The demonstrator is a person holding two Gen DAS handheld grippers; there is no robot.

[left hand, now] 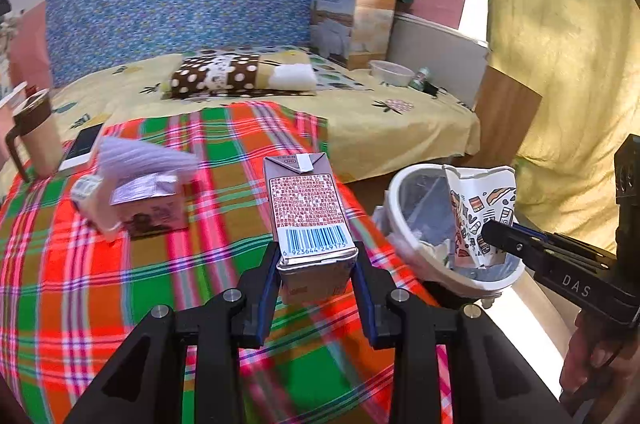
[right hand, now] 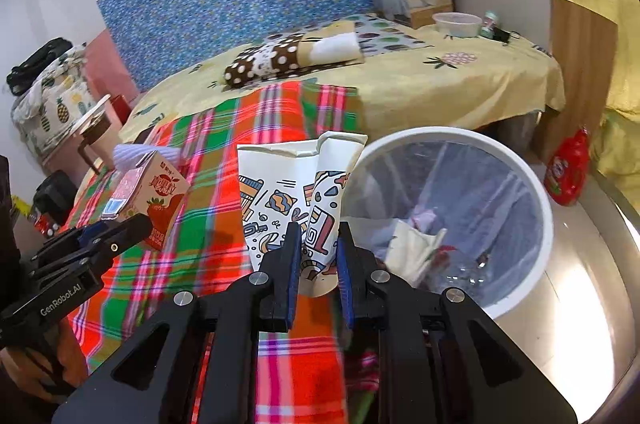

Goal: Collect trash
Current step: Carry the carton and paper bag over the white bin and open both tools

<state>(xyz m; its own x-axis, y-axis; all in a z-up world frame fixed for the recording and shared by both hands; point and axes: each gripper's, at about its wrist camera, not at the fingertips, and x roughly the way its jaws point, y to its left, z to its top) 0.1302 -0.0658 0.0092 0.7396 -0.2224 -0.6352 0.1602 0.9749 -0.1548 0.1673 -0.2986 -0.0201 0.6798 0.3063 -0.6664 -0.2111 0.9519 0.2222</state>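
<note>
Over the plaid-covered surface, mid-collection: two pieces in hand, none of these dropped yet.

Near the round white plastic-lined bin at right, already holding scraps: right gripper pinched nearly shut on a crushed patterned paper cup; left gripper half open, clamped on a brown rectangular drink carton. Left behind at far left: a pink carton with crumpled purple wrapper.

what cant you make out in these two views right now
- Bin contents: right wrist view, veiled by its clear liner; left wrist view, blocked by the crushed paper cup.
- Second carton and tissue pack: left wrist view, motion-blurred.
- Milk carton front label: faces away in the left wrist view.
- Small bottle on the bed: too small.
</note>
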